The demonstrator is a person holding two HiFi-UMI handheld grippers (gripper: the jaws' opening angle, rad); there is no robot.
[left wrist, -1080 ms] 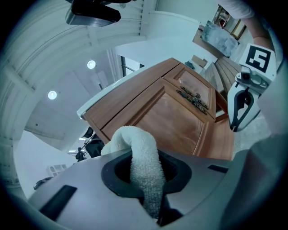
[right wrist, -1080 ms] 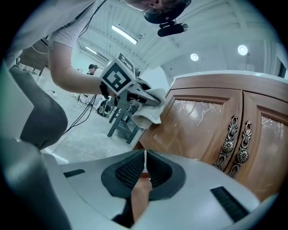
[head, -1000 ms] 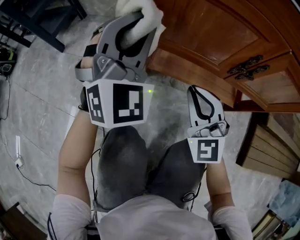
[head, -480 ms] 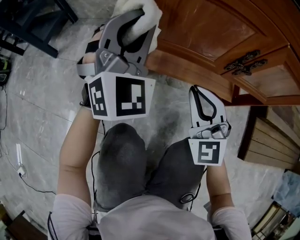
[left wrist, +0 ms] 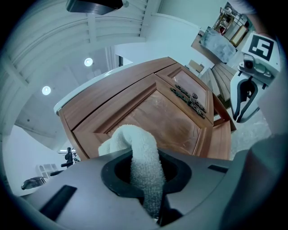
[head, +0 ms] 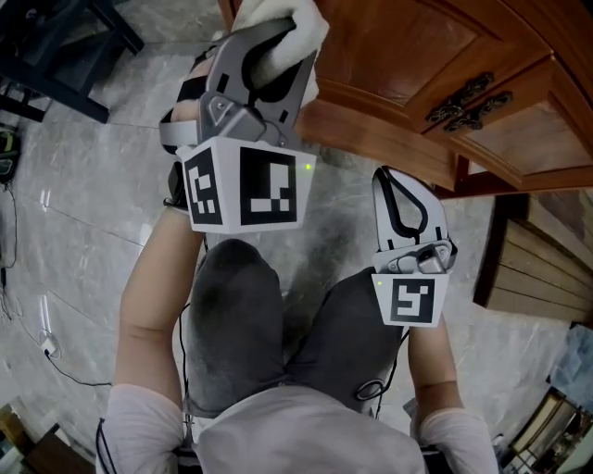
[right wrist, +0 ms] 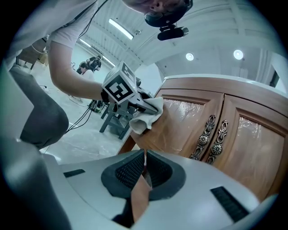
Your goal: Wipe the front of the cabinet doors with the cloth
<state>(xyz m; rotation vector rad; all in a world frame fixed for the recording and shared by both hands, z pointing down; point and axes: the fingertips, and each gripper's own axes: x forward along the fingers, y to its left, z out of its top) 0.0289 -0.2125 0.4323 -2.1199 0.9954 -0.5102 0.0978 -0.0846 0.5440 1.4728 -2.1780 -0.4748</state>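
The white cloth (head: 283, 17) is pinched in my left gripper (head: 267, 46), which is shut on it and presses it against the lower left part of the brown wooden cabinet door (head: 398, 46). In the left gripper view the cloth (left wrist: 141, 155) rises from between the jaws in front of the door (left wrist: 162, 112). Ornate dark metal handles (head: 468, 97) sit where the two doors meet, to the right of the cloth. My right gripper (head: 397, 178) hangs lower over the floor, shut and holding nothing. Its own view shows the left gripper and cloth (right wrist: 146, 112) on the left door, with the handles (right wrist: 211, 137) beside them.
A person's grey-trousered knees (head: 236, 315) are below the grippers on the grey marble floor (head: 83, 204). Dark furniture legs (head: 65, 42) stand at the far left, with cables (head: 18, 287) along the floor. A slatted wooden panel (head: 537, 268) lies at the right.
The left gripper with the cloth has edged slightly right along the door's lower part. The view has shifted a little; the right gripper has held still.
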